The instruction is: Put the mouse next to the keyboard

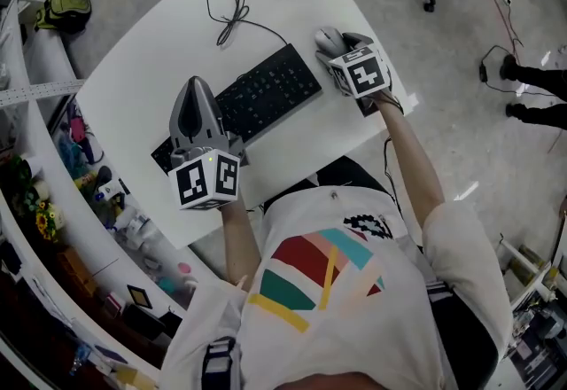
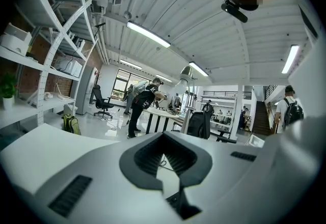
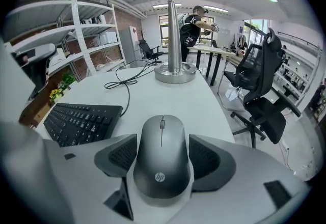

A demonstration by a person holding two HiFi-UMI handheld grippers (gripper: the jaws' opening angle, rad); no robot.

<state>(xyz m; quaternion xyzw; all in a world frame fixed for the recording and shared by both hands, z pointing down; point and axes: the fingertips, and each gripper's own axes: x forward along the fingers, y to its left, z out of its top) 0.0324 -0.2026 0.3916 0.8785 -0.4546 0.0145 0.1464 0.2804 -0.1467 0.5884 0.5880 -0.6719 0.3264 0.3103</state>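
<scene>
Hidden: rounded grey plastic mouse (image 3: 162, 159) half under R gripper (image 1: 344, 53), jaws clamped on it
L gripper (image 2: 166, 163): closed, empty, over flat black keyboard (image 1: 266, 91)
Edge: white table (image 1: 151, 60) rim just right of keyboard, nr mouse

A black keyboard (image 1: 266, 94) lies in the middle of the white table (image 1: 142, 69). The grey mouse (image 1: 329, 41) sits just beside its right end, with the right gripper (image 1: 342, 49) at it. The left gripper (image 1: 196, 89) hangs over the keyboard's near left end.
</scene>
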